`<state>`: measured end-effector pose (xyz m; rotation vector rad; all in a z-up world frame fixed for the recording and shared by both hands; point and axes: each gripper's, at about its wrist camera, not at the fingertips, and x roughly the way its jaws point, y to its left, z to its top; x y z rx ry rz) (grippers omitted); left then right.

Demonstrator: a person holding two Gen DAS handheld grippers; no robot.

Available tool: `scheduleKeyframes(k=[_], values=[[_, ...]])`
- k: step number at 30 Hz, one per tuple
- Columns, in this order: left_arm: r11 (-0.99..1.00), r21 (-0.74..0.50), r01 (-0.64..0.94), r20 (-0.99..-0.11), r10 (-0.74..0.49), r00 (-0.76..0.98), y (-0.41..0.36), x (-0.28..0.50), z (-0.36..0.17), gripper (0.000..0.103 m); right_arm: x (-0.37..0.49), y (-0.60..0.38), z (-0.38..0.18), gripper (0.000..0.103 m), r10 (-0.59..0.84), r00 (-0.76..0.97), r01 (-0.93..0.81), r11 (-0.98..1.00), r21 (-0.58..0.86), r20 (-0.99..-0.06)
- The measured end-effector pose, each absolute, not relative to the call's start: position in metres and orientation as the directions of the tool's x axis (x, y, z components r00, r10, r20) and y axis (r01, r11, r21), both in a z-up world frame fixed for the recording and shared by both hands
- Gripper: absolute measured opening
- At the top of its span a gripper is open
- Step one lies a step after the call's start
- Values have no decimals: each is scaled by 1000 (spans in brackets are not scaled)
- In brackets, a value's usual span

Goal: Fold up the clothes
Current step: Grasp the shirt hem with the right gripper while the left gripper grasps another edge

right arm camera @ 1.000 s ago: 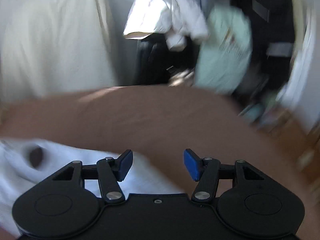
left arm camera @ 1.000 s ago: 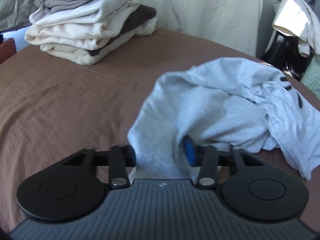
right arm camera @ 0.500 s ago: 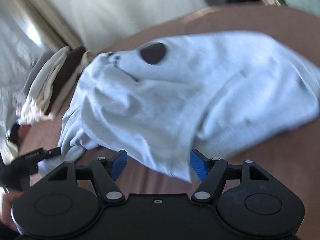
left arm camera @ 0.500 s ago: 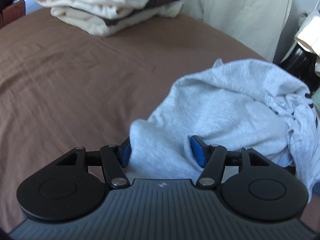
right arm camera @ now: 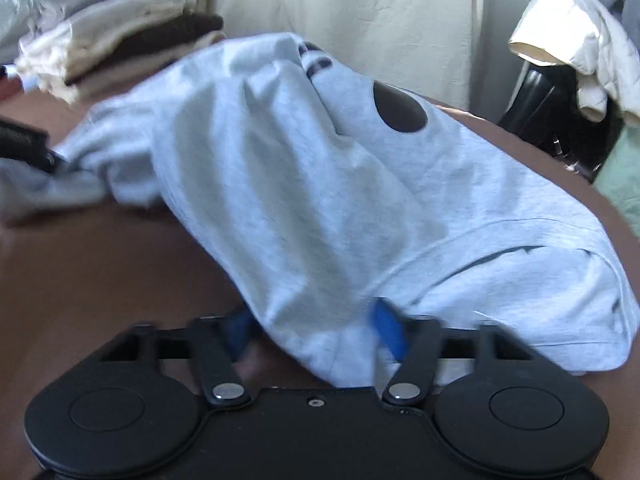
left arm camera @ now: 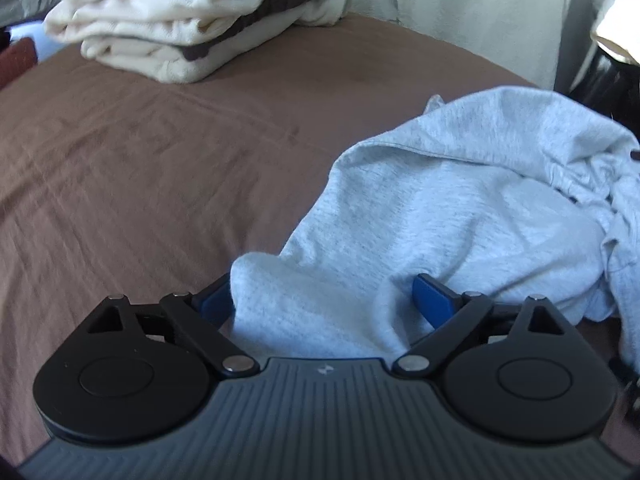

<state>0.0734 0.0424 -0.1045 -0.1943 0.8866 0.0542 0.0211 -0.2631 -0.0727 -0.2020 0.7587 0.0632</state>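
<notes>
A crumpled light grey shirt [left arm camera: 460, 208] with dark printed marks lies on the brown bed sheet [left arm camera: 120, 184]. My left gripper [left arm camera: 324, 300] is open, its blue pads [left arm camera: 430, 298] wide apart, with a fold of the shirt's edge lying between them. In the right wrist view the same shirt [right arm camera: 320, 184] fills the middle. My right gripper [right arm camera: 312, 328] is open with the shirt's lower edge draped between its blue pads [right arm camera: 386, 326]. The left gripper's black body shows at the left edge of the right wrist view [right arm camera: 24, 144].
A stack of folded cream and brown clothes [left arm camera: 192, 28] sits at the back left of the bed, also in the right wrist view [right arm camera: 120, 48]. A cream curtain [right arm camera: 360, 20] hangs behind. A chair with a white jacket [right arm camera: 572, 44] stands to the right.
My right gripper swung from the room towards the shirt and moved in until the shirt's edge lies between its pads. My left gripper tilted and opened a little wider around the fold.
</notes>
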Motion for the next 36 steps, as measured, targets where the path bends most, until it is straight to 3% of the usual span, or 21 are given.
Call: scheduleKeyframes(k=[1,2,6,11,14,15,16,17,18,19,28,36], values=[[975,-176,-134,-773,-53,632,46,73,-104,94,20,-264,-71,33,-32,731,-117,978,-171,-682],[966,-213,-143,-770,-76,633,51,71,-103,94,19,-265,-69,10,-52,738,-103,977,-189,-673],[942,-293,-164,-759,-125,640,62,68,-103,94,12,-271,-59,6,-128,768,-22,974,-225,-628],[972,-200,-124,-776,-80,625,47,70,-107,99,3,-282,-46,6,-144,749,21,981,-194,-647],[983,-161,-86,-760,-68,646,41,66,-107,95,0,-283,-37,6,-163,754,46,979,-196,-637],[982,-170,-79,-753,-77,654,43,65,-106,77,-1,-284,-31,6,-177,762,60,977,-204,-623],[981,-180,-74,-746,-87,660,45,63,-103,47,-1,-284,-26,5,-191,770,74,975,-212,-609],[979,-193,-65,-739,-101,666,47,61,-100,35,-2,-285,-21,5,-205,778,89,972,-219,-594],[977,-209,-52,-727,-119,677,49,59,-94,18,-3,-285,-15,5,-219,785,103,969,-226,-580],[977,-208,-46,-710,-119,694,50,56,-88,12,-2,-287,-9,5,-232,793,116,965,-233,-563],[980,-182,-76,-564,-40,825,65,31,-41,9,4,-333,64,4,-330,833,228,936,-269,-443],[968,-226,-113,-598,-46,800,82,40,-50,9,-8,-366,103,3,-401,844,318,909,-271,-356]])
